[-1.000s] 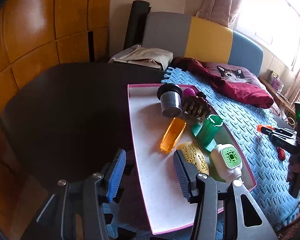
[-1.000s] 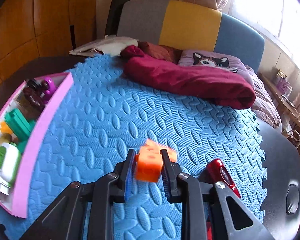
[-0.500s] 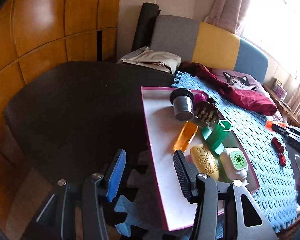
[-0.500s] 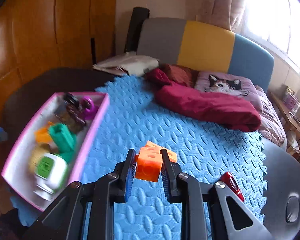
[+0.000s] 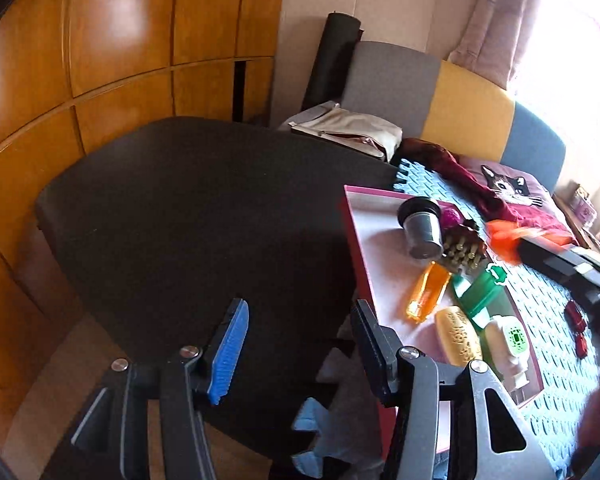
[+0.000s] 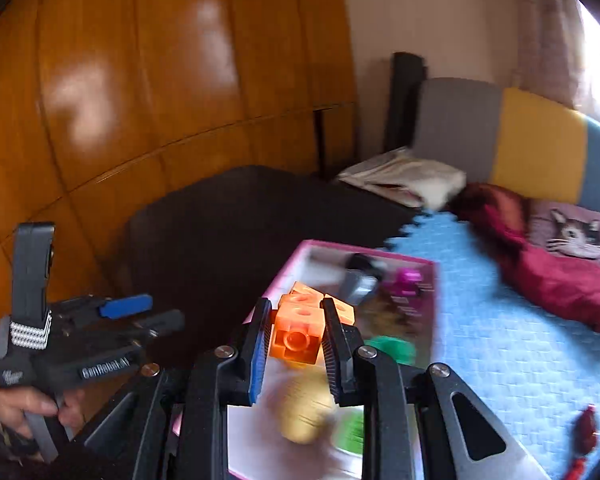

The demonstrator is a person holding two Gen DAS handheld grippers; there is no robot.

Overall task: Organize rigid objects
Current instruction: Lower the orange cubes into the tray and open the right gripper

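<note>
My right gripper point(image 6: 296, 344) is shut on an orange building block point(image 6: 300, 330) and holds it above the pink-rimmed tray point(image 6: 284, 272). In the left wrist view the block point(image 5: 508, 236) shows blurred over the tray's far right side point(image 5: 352, 240). The tray holds a grey cup point(image 5: 420, 228), a brown brush point(image 5: 464, 250), an orange case point(image 5: 428, 292), a green piece point(image 5: 480, 292), a yellow oval point(image 5: 458, 336) and a white-green device point(image 5: 508, 344). My left gripper point(image 5: 300, 340) is open and empty, over the dark table left of the tray.
The dark table point(image 5: 200, 220) spreads to the left. A blue foam mat point(image 6: 500, 320) lies right of the tray with small red toys point(image 5: 576, 316) on it. A maroon cloth point(image 6: 560, 280), a cat cushion point(image 6: 580, 232) and a wooden wall point(image 5: 120, 60) stand behind.
My right gripper has carried the orange block left from the blue mat to above the tray. My left gripper has drawn left and back, off the tray, still open.
</note>
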